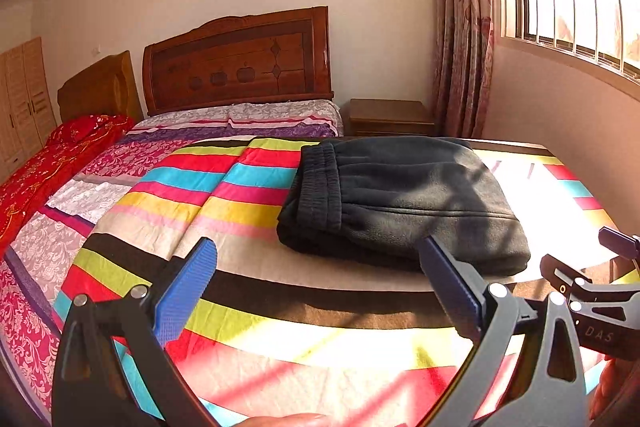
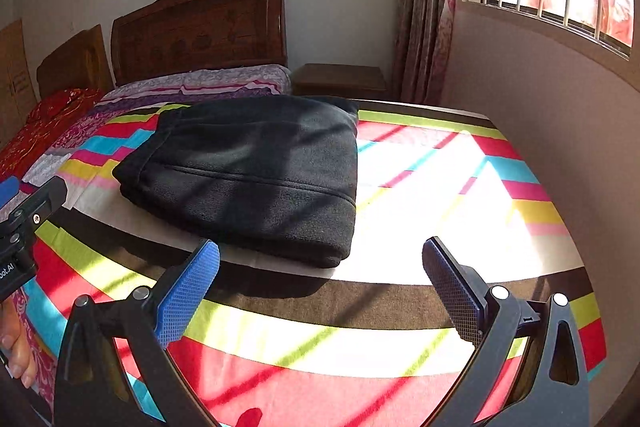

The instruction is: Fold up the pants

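Black pants [image 1: 404, 199], one folded bundle, on the striped blanket [image 1: 240, 311].
Left gripper [image 1: 316, 287] and right gripper [image 2: 320, 291] both spread apart, holding nothing.

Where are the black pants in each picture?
Left wrist view: the black pants lie folded right of centre on the striped blanket.
Right wrist view: the black pants lie left of centre.
Shared landmark: the carved wooden headboard behind them.
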Motion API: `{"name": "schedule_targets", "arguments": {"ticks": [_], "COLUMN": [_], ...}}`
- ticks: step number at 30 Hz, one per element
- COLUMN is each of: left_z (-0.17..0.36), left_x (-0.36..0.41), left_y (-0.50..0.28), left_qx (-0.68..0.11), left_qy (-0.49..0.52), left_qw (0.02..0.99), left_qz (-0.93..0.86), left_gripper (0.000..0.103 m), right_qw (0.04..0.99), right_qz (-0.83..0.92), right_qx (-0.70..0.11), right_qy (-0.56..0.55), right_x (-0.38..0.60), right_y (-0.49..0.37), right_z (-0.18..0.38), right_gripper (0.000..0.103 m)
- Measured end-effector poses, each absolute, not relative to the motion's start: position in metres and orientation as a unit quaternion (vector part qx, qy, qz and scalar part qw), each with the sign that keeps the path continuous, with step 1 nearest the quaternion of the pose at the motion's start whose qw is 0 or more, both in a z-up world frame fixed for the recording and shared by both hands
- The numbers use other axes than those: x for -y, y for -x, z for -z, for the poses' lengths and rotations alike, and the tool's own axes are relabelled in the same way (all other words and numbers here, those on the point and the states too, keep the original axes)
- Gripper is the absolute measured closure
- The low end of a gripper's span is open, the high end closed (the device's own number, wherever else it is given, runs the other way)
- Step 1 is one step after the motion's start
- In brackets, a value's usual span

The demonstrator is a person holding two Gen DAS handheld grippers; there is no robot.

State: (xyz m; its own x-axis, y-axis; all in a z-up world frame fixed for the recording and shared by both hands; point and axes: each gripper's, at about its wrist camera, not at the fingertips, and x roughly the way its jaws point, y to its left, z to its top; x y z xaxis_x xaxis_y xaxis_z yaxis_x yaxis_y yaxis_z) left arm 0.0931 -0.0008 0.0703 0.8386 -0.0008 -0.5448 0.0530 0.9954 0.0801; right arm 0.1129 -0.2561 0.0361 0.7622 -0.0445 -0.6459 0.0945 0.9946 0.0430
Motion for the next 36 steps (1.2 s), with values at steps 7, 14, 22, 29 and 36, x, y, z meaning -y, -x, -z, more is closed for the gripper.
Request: {"name": "schedule_targets", "arguments": {"ticks": [7,14,22,29,36], "left_z": [-0.050,-0.036,-0.037,-0.037,-0.038], "left_x": [0.004,0.003,0.004,0.003,0.003], "left_y": [-0.108,-0.115,-0.113,-0.113,-0.114], "left_qx": [-0.314,-0.331,-0.329,-0.328,-0.331], "left_qy": [-0.050,-0.051,-0.054,-0.053,-0.052], "left_qw": [0.948,0.942,0.943,0.943,0.942], "left_qz": [0.020,0.022,0.024,0.023,0.023], "left_gripper": [0.002,0.002,0.002,0.002,0.002], "right_qw": [0.932,0.924,0.924,0.925,0.925], "right_qz": [0.019,0.007,0.008,0.007,0.007], "right_qx": [-0.362,-0.383,-0.382,-0.380,-0.380], "right_qy": [-0.026,-0.019,-0.017,-0.012,-0.011], "right_x": [0.297,0.315,0.333,0.354,0.354], "right_y": [-0.154,-0.172,-0.175,-0.192,-0.195], "right_z": [-0.026,-0.013,-0.016,-0.018,-0.019], "right_gripper": [0.005,0.005,0.005,0.005,0.005]}}
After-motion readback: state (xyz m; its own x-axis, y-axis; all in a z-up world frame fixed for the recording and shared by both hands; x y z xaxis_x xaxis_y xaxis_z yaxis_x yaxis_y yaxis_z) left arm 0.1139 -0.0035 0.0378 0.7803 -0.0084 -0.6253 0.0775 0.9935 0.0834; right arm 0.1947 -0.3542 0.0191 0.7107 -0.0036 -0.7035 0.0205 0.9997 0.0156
